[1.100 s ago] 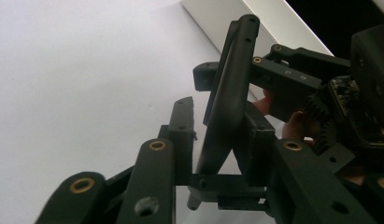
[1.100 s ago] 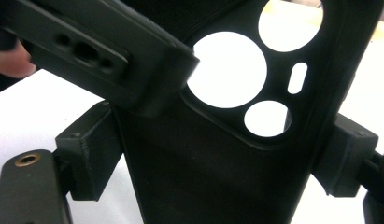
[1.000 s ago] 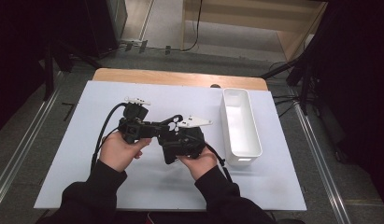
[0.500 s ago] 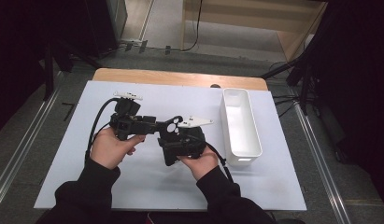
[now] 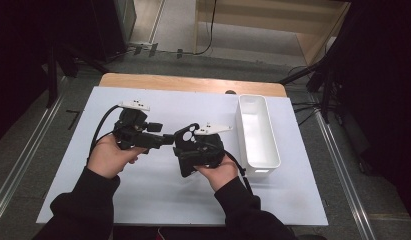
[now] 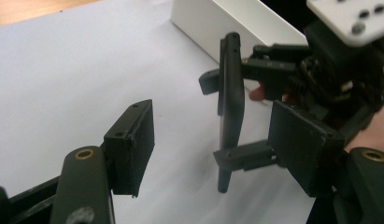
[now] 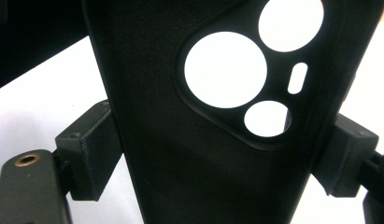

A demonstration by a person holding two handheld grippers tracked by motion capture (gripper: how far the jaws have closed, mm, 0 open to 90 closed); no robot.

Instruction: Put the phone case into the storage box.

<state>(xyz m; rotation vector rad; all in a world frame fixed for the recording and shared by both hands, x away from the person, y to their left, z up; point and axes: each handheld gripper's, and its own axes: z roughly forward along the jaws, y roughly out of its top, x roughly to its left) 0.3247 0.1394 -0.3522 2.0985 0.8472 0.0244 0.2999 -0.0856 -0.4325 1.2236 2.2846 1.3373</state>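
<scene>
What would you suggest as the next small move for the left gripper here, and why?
Probably ease the left gripper forward so its open jaws straddle the phone case. The right gripper is clamped on the case's two edges, holding it edge-on just ahead of the left jaws, which are spread and not touching it. The white bin waits at the right.

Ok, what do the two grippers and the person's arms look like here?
Both are black. The left gripper and right gripper each carry a pale grey three-cornered plate with dark dots on top and trail a black cable. The jaws end in flat rectangular black pads, with brass-coloured rings at the joints. The person's sleeves are dark.
</scene>
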